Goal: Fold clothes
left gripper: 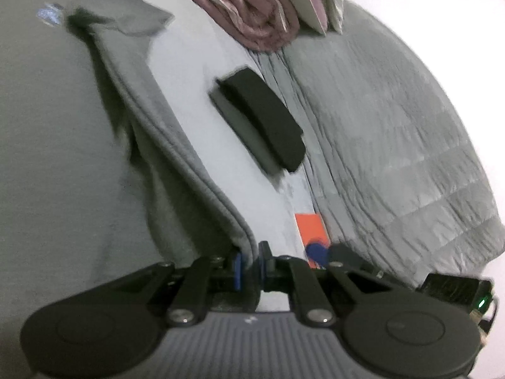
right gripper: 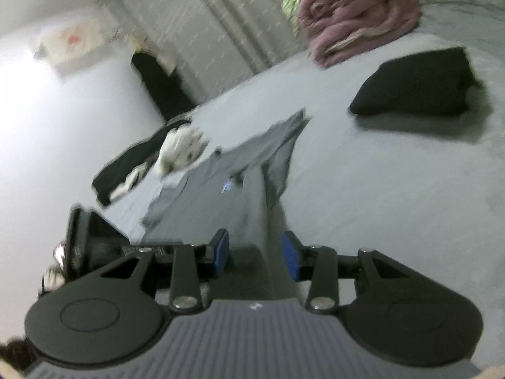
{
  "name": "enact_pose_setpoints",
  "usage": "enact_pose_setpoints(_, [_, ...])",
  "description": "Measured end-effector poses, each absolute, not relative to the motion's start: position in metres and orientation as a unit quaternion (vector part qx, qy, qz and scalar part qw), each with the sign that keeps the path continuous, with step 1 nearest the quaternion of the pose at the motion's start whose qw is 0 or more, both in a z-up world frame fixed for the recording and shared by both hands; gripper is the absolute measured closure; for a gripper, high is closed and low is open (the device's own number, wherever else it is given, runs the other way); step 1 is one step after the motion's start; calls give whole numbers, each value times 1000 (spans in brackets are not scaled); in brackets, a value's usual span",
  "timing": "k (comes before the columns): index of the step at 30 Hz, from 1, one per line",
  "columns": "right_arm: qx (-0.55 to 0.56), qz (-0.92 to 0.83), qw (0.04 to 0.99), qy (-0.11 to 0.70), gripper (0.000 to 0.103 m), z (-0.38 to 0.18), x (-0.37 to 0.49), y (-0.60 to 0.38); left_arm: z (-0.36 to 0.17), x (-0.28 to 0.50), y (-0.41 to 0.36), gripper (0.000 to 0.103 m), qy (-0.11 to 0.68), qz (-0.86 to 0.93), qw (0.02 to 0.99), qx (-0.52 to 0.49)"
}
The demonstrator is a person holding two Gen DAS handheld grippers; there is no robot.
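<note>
A: We see two tools. The left tool (left gripper: 251, 267) has its blue pads nearly together, pinching the hemmed edge of the grey T-shirt (left gripper: 79, 158). The right tool (right gripper: 255, 259) stands with its pads parted and apart from the cloth; a fold of the same shirt (right gripper: 227, 202) runs between them.

B: Where does the shirt lie?

A: On the pale bed sheet (right gripper: 363, 189), partly lifted at the near edge. Most of its body fills the left of the left-wrist view, cut off by the frame; a small light logo (left gripper: 49, 14) is too blurred to read.

B: What else do we count?

A: One folded black garment (left gripper: 265, 120), one pink quilt bundle (left gripper: 249, 9), one grey quilted blanket (left gripper: 394, 132), and one heap of black and white clothes (right gripper: 148, 164) at the bed's edge. An orange patch (left gripper: 311, 230) shows beside the left tool; what it is we cannot tell. Motion blur softens both views.
</note>
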State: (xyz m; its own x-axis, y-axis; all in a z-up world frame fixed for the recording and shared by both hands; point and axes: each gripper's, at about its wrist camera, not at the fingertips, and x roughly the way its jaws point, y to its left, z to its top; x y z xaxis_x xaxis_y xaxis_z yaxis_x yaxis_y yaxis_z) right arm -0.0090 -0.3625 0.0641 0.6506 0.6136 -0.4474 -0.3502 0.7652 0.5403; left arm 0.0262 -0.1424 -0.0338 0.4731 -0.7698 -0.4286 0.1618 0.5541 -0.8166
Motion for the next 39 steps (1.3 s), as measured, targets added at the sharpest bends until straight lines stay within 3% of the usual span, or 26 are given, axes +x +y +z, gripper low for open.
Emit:
enact_pose_setpoints(3, [221, 252, 890, 308, 61, 65, 2, -373, -44, 30, -174, 87, 444, -324, 765, -335])
enact_pose_setpoints(5, [226, 244, 890, 311, 61, 61, 11, -374, -49, 29, -188, 72, 459, -340, 760, -311])
enact_pose_setpoints(8, [214, 239, 890, 323, 61, 54, 24, -365, -51, 22, -196, 63, 468, -376, 749, -279])
enact_pose_setpoints(16, [142, 253, 887, 360, 61, 31, 51, -323, -35, 30, -146, 54, 444, -365, 780, -245])
enact_pose_setpoints(23, [61, 271, 885, 373, 60, 24, 47, -300, -38, 75, -87, 53, 421, -241, 840, -245])
enact_pose_setpoints(26, [43, 277, 884, 374, 60, 28, 39, -300, -46, 94, -71, 53, 412, -210, 838, -292])
enact_pose_setpoints(34, [-29, 240, 880, 408, 60, 29, 11, -305, -55, 129, -83, 53, 359, -143, 861, -329])
enact_pose_setpoints(39, [-36, 206, 880, 426, 60, 27, -24, -320, -57, 137, -90, 68, 330, -102, 883, -316])
